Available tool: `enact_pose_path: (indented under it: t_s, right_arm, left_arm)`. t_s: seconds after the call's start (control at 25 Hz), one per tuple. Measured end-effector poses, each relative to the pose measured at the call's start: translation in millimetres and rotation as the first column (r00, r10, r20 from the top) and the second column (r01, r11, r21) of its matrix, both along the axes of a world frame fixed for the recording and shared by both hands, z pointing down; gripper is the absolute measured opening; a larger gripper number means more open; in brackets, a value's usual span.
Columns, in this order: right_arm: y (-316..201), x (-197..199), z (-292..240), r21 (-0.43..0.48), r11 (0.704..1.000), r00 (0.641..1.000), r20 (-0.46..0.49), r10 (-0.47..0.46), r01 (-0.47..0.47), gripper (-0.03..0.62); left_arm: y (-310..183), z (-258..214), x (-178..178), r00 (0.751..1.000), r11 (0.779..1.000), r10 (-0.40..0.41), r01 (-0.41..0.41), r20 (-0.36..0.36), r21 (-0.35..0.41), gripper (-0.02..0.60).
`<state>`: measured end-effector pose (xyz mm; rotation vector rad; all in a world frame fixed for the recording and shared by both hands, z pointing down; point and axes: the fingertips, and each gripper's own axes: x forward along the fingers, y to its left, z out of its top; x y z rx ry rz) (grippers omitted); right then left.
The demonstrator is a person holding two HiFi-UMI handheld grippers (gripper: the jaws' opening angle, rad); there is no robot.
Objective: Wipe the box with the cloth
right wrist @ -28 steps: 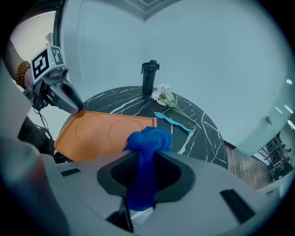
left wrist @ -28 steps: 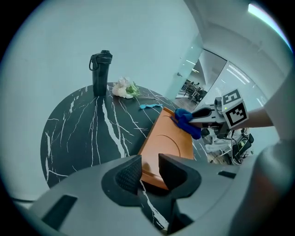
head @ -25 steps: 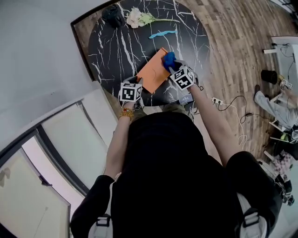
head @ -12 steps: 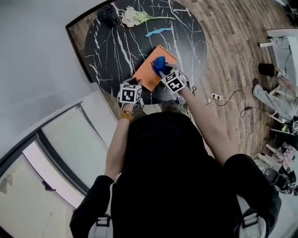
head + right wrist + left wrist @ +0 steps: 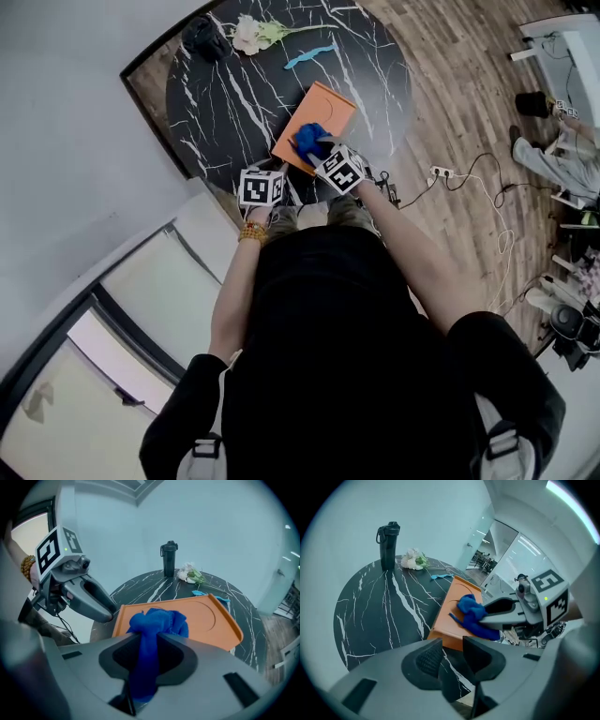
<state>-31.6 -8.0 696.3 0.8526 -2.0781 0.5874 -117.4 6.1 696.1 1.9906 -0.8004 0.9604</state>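
A flat orange box (image 5: 328,105) lies on the round black marble table (image 5: 225,84). My right gripper (image 5: 317,148) is shut on a bunched blue cloth (image 5: 307,139) and presses it onto the box's near end. In the right gripper view the cloth (image 5: 157,623) fills the jaws of that gripper (image 5: 149,653), with the box (image 5: 206,616) just beyond. My left gripper (image 5: 452,656) is opening, with nothing between its fingers. It stands just short of the box's near corner (image 5: 440,632). The cloth (image 5: 471,613) and right gripper (image 5: 504,613) show ahead of it.
At the table's far side stand a dark bottle (image 5: 387,545), a white flower (image 5: 412,559) and a small light-blue strip (image 5: 440,577). The table's near edge is right under both grippers. Wooden floor with cables (image 5: 469,197) lies to the right.
The right gripper has dragged the cloth from the box's far right side to its near end. The left gripper has come off the box's corner and its jaws have widened.
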Motion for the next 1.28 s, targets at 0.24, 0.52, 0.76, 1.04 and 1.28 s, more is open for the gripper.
enact_pose_path:
  t_s: [0.24,0.52,0.76,1.04,1.28]
  right_arm:
    - [15.2,-20.2,0.7,0.006,0.999,0.999,0.025,0.031,-0.031,0.084]
    - [22.5,-19.7,-15.7,-0.224,0.974,0.940,0.325,0.104,-0.030,0.086]
    - [-30.8,51.6,-41.3,0.014,0.997,0.964,0.253,0.076,-0.082,0.086]
    - [-77.2,141.9,-12.4,0.136,0.987,0.992,-0.084,0.099,-0.087,0.086]
    - [-66.9,138.0,1.9,0.117,0.986,0.992,-0.025,0.122,-0.118,0.086]
  left_arm:
    - [-3.6,2.0,2.7,0.999,0.999,0.036,-0.036,-0.018,-0.016,0.137]
    - [-0.5,4.0,11.2,0.998,0.998,0.042,-0.044,-0.037,-0.040,0.137]
    - [2.0,6.0,10.5,0.999,0.993,-0.025,0.022,-0.031,-0.113,0.138]
    - [-3.7,8.5,14.0,0.993,0.986,-0.112,0.107,-0.035,-0.125,0.158]
    - [-4.9,9.0,15.3,0.988,0.981,-0.151,0.147,-0.020,-0.129,0.164]
